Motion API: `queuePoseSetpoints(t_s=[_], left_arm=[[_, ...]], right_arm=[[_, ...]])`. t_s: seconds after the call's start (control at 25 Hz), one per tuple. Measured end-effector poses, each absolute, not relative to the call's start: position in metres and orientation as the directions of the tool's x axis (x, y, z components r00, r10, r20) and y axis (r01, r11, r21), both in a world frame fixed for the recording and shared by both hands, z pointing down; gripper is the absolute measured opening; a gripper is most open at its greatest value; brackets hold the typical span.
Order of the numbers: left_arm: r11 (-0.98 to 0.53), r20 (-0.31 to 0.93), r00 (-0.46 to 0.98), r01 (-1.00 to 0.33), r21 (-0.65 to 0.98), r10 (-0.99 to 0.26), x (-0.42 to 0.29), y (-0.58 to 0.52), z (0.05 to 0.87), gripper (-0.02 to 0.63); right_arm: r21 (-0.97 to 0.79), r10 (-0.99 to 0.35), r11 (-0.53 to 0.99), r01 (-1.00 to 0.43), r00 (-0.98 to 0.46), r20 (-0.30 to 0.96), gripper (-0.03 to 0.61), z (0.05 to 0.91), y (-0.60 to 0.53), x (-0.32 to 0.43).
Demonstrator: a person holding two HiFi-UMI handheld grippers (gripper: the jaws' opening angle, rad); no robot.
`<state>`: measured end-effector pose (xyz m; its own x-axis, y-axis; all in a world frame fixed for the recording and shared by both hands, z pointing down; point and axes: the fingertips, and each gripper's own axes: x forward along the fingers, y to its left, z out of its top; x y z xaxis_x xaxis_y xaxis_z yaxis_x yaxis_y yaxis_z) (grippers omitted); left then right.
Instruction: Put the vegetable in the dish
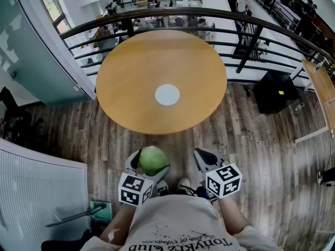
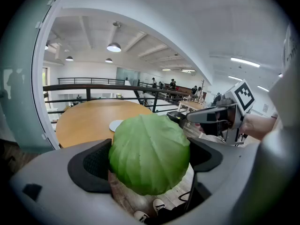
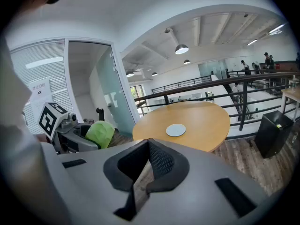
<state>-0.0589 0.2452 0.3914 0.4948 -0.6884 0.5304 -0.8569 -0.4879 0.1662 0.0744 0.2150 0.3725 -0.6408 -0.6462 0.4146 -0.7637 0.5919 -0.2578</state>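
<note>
Head view: green cabbage (image 1: 153,159) clamped in the left gripper (image 1: 152,164), low and near, just short of the near edge of the round wooden table (image 1: 131,72), above the plank floor (image 1: 251,140). Along the left gripper's own jaws: spread wide, one dark pad pressed to each flank of the cabbage, leafy dome bulging up and forward past both pads. Right gripper (image 1: 207,158) just to the right, apart from the cabbage, not touching; jaws drawn together at the tips and empty. White dish (image 1: 167,94) flat near the middle of the table, farther off, well apart from the cabbage and both grippers. Both grippers aimed toward the table, tipped somewhat downward. Past the far side of the table, a dark railing (image 1: 172,14).
</note>
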Motion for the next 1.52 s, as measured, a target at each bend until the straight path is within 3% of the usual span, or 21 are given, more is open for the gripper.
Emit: queuePoseSetpoints(t_s=[1.52], left_arm=[[-0.546, 0.511, 0.554, -0.817, 0.183, -0.657, -0.103, 0.259, 0.393, 0.491]], right_arm=[[-0.258, -0.690, 0.538, -0.802, -0.595, 0.413, 0.021, 0.366, 0.224, 0.036]])
